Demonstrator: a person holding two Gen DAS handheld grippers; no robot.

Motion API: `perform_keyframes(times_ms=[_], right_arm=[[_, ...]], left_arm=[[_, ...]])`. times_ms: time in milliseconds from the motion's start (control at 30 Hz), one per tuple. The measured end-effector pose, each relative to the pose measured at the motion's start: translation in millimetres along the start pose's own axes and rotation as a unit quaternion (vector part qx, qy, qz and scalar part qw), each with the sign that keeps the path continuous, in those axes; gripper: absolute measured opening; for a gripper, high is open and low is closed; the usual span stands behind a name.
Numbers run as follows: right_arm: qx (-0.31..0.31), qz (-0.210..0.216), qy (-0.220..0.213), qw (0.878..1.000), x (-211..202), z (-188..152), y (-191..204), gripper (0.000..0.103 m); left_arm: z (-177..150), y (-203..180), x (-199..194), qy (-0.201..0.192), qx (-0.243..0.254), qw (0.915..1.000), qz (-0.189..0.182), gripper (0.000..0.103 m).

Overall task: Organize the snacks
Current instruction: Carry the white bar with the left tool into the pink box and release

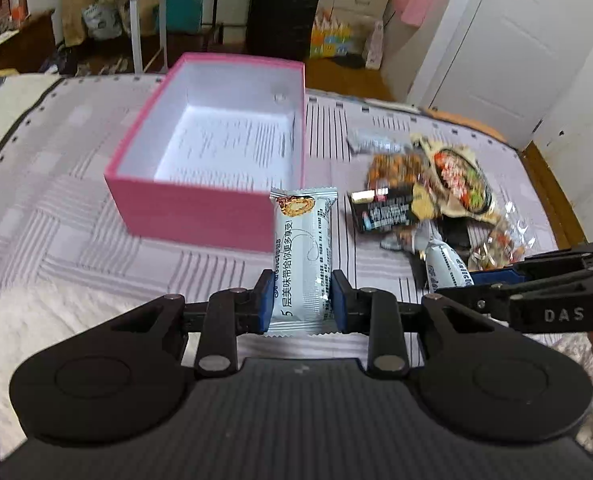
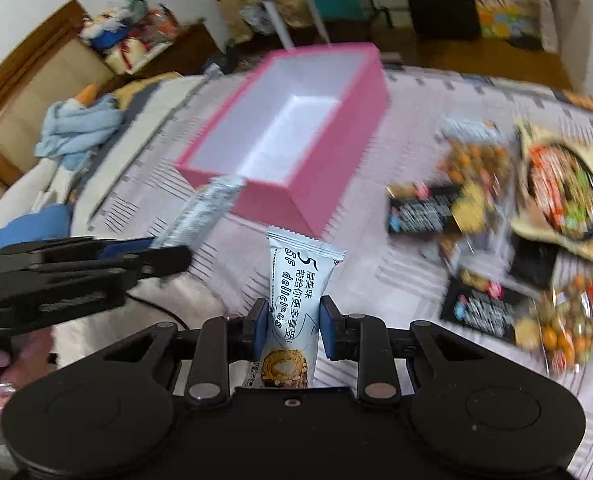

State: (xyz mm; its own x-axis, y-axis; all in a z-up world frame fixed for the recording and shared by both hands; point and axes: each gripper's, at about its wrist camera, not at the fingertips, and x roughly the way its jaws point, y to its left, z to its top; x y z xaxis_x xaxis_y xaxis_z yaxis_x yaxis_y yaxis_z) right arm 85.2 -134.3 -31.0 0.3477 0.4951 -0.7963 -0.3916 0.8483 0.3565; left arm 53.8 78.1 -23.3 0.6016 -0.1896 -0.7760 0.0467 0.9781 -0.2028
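Two handheld grippers each clamp a pale-blue wafer bar above a striped bedspread [image 1: 96,240]. The left gripper [image 1: 301,300] has its blue-padded fingers [image 1: 265,300] drawn in to the width of the left-hand bar [image 1: 302,256], pinching it near its lower end. That bar's long axis runs straight away from the camera, its printed biscuit picture at the far end, which overlaps the near right corner of the open pink box [image 1: 184,208] in this view.

The right gripper [image 2: 292,328] is closed in the same way on the right-hand bar [image 2: 296,304], gripping it at mid-length; here the biscuit picture sits at the near end, by the gripper body, and the crimped far end points toward the pink box [image 2: 336,152].

The box stands on the bedspread with a white interior. To its right lies a loose snack pile [image 1: 428,196]: dark packets, bags of mixed nuts and a large noodle-bowl pack.

The left wrist view shows printed paper on the box floor and the right gripper [image 1: 496,284] entering from the right, just over the pile. The right wrist view alone shows the left gripper [image 2: 96,260] from the side, its bar [image 2: 200,212] blurred and seemingly slanting toward the box's near corner, and a hand [image 2: 0,360] with painted nails.
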Motion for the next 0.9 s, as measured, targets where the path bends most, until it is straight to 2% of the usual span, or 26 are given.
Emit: perform_keyframes(times_ms=[133, 233, 433, 533, 667, 833, 900], right_arm=[[-0.007, 0.008, -0.036, 0.999, 6.4, 27.0, 14.9, 0.031], [0.013, 0.008, -0.063, 0.998, 29.2, 50.0, 13.9, 0.031], [0.041, 0.004, -0.099, 0.994, 82.7, 109.6, -3.6, 0.031], [0.047, 0.002, -0.095, 0.994, 109.3, 139.2, -11.1, 0.031], [0.043, -0.025, -0.081, 0.995, 145.2, 176.3, -16.7, 0.031], [0.020, -0.066, -0.043, 0.997, 187.6, 211.7, -12.1, 0.031], [0.003, -0.078, -0.025, 0.997, 203.3, 221.8, -8.5, 0.031]], left_arm=[[20.8, 11.7, -2.6, -0.021, 0.000, 0.9998, 0.000, 0.028], [34.1, 17.1, 2.9, -0.055, 0.010, 0.9984, 0.007, 0.028], [77.6, 44.4, 37.4, -0.064, -0.003, 0.9979, 0.010, 0.028], [104.4, 58.8, 65.8, -0.067, -0.013, 0.9975, 0.020, 0.028], [134.5, 79.6, 113.4, -0.064, -0.040, 0.9969, 0.022, 0.028], [157.3, 104.1, 167.6, -0.041, -0.046, 0.9974, 0.035, 0.028], [163.1, 112.1, 186.2, -0.032, -0.041, 0.9973, 0.053, 0.028]])
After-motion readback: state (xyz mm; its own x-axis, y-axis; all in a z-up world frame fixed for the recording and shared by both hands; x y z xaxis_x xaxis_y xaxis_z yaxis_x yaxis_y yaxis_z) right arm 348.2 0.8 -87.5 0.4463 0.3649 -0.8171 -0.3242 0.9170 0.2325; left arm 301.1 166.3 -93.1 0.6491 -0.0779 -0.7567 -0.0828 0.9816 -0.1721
